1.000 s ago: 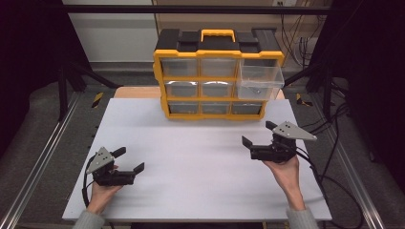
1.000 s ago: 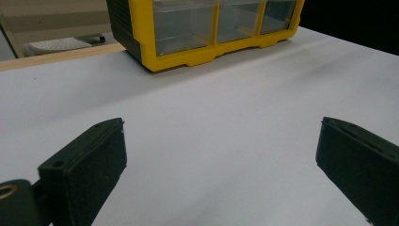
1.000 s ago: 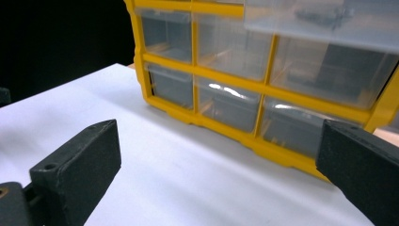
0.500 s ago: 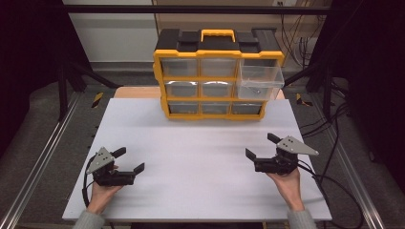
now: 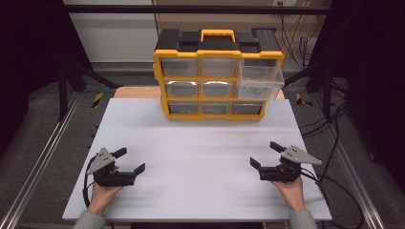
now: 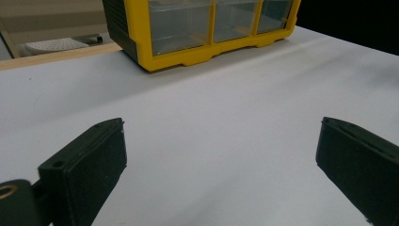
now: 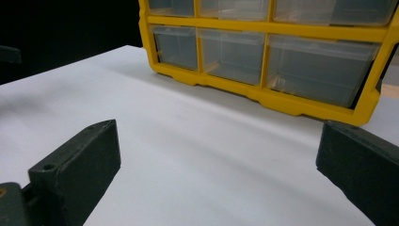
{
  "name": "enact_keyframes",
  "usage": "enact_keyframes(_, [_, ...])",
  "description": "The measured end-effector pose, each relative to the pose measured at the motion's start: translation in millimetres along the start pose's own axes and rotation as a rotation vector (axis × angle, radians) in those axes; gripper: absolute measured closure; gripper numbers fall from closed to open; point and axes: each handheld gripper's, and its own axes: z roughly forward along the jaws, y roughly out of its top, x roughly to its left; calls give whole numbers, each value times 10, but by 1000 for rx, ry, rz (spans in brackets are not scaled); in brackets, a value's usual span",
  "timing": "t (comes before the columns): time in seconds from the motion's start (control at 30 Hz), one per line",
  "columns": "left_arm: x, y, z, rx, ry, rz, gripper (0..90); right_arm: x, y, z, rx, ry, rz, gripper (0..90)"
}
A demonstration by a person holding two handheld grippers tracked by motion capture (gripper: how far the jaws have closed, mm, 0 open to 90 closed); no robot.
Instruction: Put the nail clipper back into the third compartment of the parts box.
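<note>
While both hands rested low in the frame, the left gripper (image 5: 128,161) at lower left and the right gripper (image 5: 265,155) at lower right gaped wide, holding nothing. At upper centre stood the yellow drawer cabinet (image 5: 217,76); its upper-right drawer (image 5: 261,75) was pulled out, contents unclear.

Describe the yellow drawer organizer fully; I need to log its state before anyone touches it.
The organizer is a yellow plastic frame with a black top and a yellow carry handle. It holds clear plastic drawers in three rows of three. The upper right drawer is pulled out toward the person, with something small inside; the others sit flush. The organizer stands upright at the far edge of the white table, centred. Both grippers are near the table's front edge, well apart from it.
</note>
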Motion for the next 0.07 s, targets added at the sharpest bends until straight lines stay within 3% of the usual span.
enact_keyframes(0.07, [-7, 0, 3, -1, -1, 0, 22, -12, -20, 4, -1, 4, 11, 9])
